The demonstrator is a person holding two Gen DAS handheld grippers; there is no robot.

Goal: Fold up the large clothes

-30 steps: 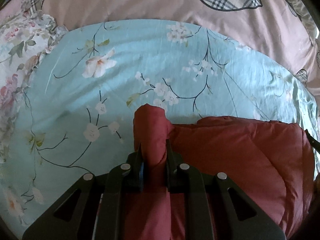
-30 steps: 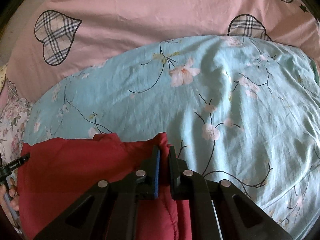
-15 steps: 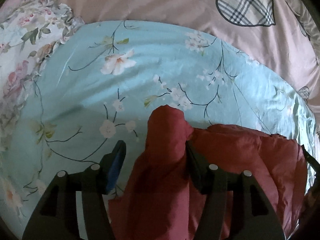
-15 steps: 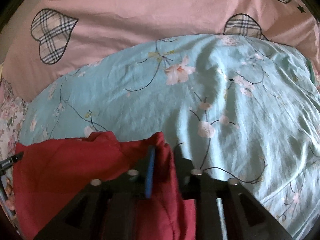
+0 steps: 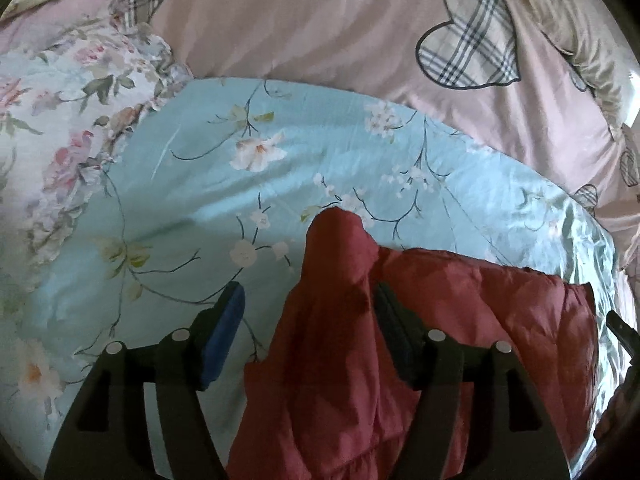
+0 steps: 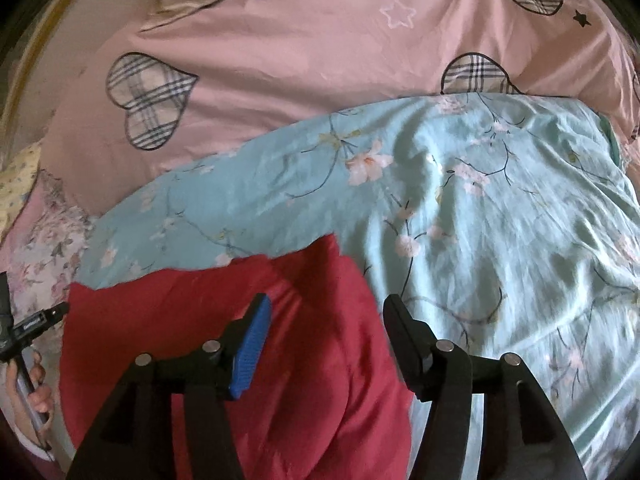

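A big pink cover (image 5: pixel 320 20) with checked hearts lay at 12 o'clock. A blue sheet (image 5: pixel 200 200) with flowers lay on top of it and filled the middle. The red padded coat (image 6: pixel 200 360) sat on the blue sheet at 6 o'clock, folded into a thick pile. The left gripper (image 5: pixel 308 300) had just been opening. Its fingers were spread wide, with a hump of red coat standing between them. The right gripper (image 6: pixel 326 312) had just been opening too. Its fingers were spread, pinching nothing, over the coat's right edge. A hand (image 6: pixel 36 396) held the left gripper's handle at 9 o'clock.
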